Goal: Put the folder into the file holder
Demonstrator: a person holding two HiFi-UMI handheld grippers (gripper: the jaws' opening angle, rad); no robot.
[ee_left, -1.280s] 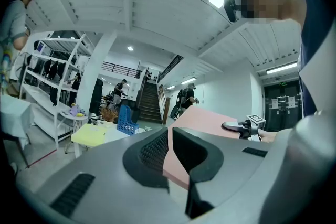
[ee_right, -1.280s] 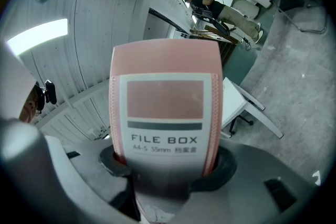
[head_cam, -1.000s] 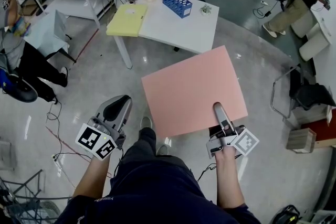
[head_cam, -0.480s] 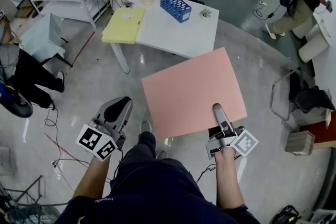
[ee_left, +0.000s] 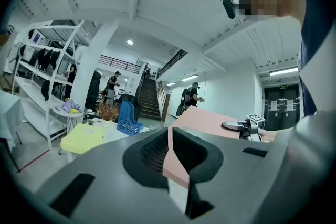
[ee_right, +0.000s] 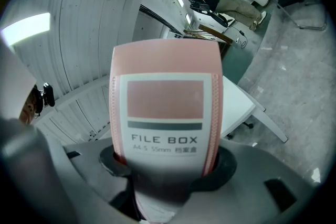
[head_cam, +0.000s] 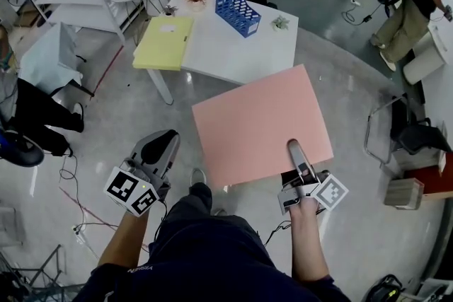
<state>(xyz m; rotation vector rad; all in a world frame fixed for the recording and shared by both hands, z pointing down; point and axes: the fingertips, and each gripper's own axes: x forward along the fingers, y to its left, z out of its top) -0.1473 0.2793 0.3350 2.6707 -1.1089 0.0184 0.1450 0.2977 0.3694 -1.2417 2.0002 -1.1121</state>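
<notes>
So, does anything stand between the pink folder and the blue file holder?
Nothing visible does. Between the pink folder, held in the right gripper, and the blue file holder lie only bare floor and the white table. The yellow folder lies off to the left.
</notes>
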